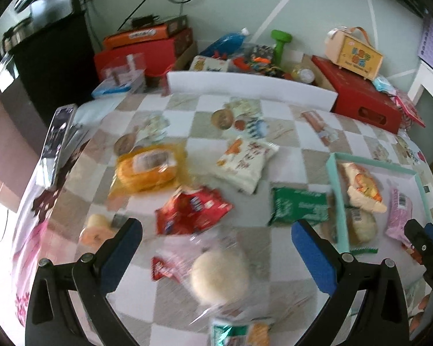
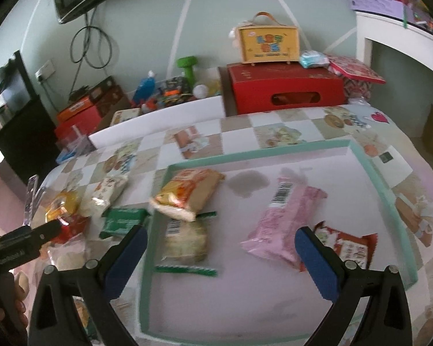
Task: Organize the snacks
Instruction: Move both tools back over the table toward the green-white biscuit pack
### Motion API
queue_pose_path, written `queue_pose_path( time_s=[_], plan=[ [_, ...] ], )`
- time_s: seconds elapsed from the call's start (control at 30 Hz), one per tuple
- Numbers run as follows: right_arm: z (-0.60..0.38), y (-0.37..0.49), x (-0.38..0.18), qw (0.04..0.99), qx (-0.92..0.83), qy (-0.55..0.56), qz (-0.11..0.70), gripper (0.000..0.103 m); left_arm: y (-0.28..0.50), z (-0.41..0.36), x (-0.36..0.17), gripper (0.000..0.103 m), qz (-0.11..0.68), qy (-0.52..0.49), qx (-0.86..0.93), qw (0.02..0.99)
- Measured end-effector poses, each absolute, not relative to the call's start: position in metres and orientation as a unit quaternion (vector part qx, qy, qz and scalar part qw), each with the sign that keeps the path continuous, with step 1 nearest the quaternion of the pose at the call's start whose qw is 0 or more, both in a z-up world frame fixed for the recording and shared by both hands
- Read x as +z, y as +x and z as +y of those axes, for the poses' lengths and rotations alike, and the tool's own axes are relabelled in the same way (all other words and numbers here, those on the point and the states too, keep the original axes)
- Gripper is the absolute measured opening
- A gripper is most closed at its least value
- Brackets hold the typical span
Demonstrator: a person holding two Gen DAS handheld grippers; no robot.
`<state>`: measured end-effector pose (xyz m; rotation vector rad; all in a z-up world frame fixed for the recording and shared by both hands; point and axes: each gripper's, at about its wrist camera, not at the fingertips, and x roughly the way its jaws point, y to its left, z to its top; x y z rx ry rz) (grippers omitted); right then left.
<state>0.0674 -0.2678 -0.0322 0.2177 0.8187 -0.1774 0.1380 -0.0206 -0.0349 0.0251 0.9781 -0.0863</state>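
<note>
Pink snack packet [image 2: 285, 225] lies in my mint tray [image 2: 245, 151], long axis running near-left to far-right. My right gripper [image 2: 220, 262] hangs spread wide, empty; left gripper [image 1: 216, 256] likewise spread over a wrapped bun [image 1: 219, 276].

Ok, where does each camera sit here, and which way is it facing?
Left wrist: rides the left gripper, jaws open, facing loose snacks on the checked cloth; the right gripper shows at the right edge.
Right wrist: rides the right gripper, jaws open, over the teal tray; the left gripper shows at the left.
Shared: the tray, pink packet and green packet.
</note>
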Motion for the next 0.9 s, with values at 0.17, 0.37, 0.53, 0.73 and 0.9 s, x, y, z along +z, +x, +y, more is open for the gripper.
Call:
queue_pose_path(
  time_s=[0.17, 0.37, 0.53, 0.73, 0.9],
  plan=[
    [-0.247, 0.066, -0.034, 0.905, -0.065, 0.105, 0.406, 0.103, 0.128, 0.001, -0.038, 0.103, 0.480, -0.017, -0.031, 0.877],
    [-0.220, 0.062, -0.038, 0.902, -0.041, 0.093, 0.419, 0.103, 0.112, 0.022, -0.047, 0.103, 0.493, -0.038, -0.019, 0.869],
    [-0.198, 0.058, -0.043, 0.899, -0.019, 0.085, 0.429, 0.103, 0.102, 0.034, -0.054, 0.103, 0.503, -0.053, -0.011, 0.863],
    [-0.174, 0.052, -0.052, 0.891, -0.002, 0.073, 0.447, 0.103, 0.093, 0.042, -0.058, 0.103, 0.508, -0.074, -0.012, 0.858],
    [-0.154, 0.050, -0.058, 0.886, 0.018, 0.063, 0.459, 0.103, 0.085, 0.048, -0.065, 0.103, 0.518, -0.089, -0.008, 0.851]
  ],
)
